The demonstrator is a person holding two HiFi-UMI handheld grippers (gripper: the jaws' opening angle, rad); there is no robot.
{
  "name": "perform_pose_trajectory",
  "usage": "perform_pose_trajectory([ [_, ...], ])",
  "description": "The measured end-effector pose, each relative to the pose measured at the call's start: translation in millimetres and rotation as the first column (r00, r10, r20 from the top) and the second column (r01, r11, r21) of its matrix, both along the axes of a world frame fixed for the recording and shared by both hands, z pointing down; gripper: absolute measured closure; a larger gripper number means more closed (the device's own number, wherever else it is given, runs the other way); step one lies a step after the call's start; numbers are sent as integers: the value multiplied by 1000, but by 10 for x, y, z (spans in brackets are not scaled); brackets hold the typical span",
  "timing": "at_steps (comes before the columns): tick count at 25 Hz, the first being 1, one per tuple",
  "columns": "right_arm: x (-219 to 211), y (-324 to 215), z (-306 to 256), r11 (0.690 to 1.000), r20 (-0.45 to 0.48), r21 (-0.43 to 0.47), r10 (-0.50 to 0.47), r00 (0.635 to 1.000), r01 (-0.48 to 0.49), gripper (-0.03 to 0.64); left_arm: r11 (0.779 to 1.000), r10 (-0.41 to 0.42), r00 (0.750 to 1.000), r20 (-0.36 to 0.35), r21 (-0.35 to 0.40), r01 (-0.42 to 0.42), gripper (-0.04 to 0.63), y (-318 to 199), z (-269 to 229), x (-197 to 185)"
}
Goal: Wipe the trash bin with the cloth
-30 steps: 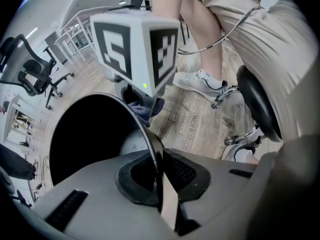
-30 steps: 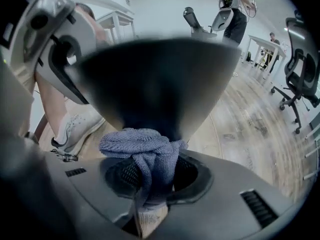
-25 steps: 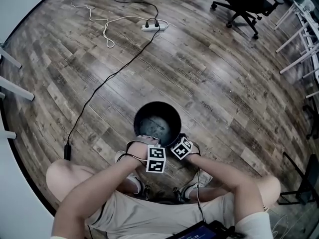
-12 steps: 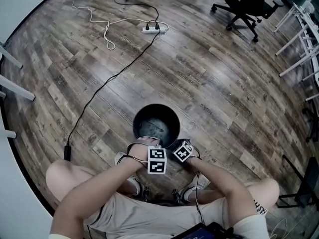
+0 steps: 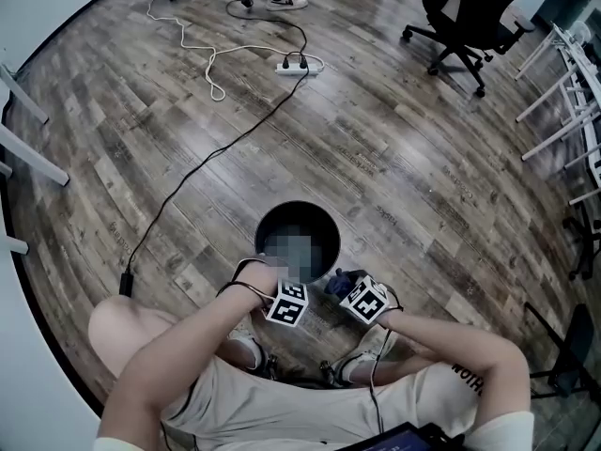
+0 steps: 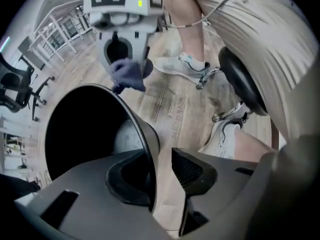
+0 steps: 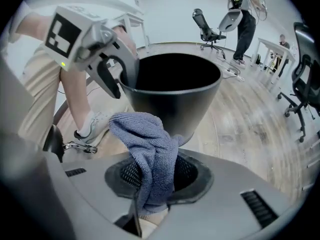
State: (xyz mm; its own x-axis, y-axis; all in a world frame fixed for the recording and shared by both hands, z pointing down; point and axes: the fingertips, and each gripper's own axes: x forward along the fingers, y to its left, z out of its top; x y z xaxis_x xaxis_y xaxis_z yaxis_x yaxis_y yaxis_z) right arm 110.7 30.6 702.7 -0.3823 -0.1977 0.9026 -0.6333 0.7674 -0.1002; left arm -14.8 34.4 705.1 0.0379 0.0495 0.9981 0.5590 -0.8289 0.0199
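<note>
Trash bin [image 5: 272, 225], upright: rim between left tool's [image 6: 162, 166] jaws, just opening and released; cloth [image 7: 145, 134] clenched in right tool [image 7: 155, 176] beside it; wiping seemingly unfinished.

Beige shorts [image 5: 282, 397], pale sleeve [image 5: 467, 383] with dark lettering, white sneakers [image 5: 246, 346]. The left gripper [image 6: 162, 171] and right gripper [image 7: 155, 176] are grey with black ribbed jaws. Each carries a black-and-white marker cube [image 5: 287, 304] and trails thin cables [image 5: 373, 374].
</note>
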Motion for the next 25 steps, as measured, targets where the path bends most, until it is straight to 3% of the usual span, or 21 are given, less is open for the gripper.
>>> perform_pose_trajectory([
  [3,-176,65,-264,1000,35,10,-2,999,2,517,997,61,997,41,50,-63,478,-43,66,-116],
  [6,-283,27,-432,996,100,13,84,991,-86,517,997,50,998,38,65,-52,539,-57,78,-63],
  [11,-326,-152,-444,991,115,37,122,986,-127,517,999,28,1000,-2,17,-28,565,-16,61,7],
  [15,-315,-215,-194,985,144,-29,173,974,-171,517,999,-14,998,-57,-30,12,565,51,40,86],
  [18,-283,-233,90,985,115,-30,171,979,-169,517,999,-18,998,-62,-31,16,565,53,44,100],
  [25,-157,-344,850,985,9,63,163,987,-164,517,999,-43,996,-77,-29,41,565,43,48,142],
])
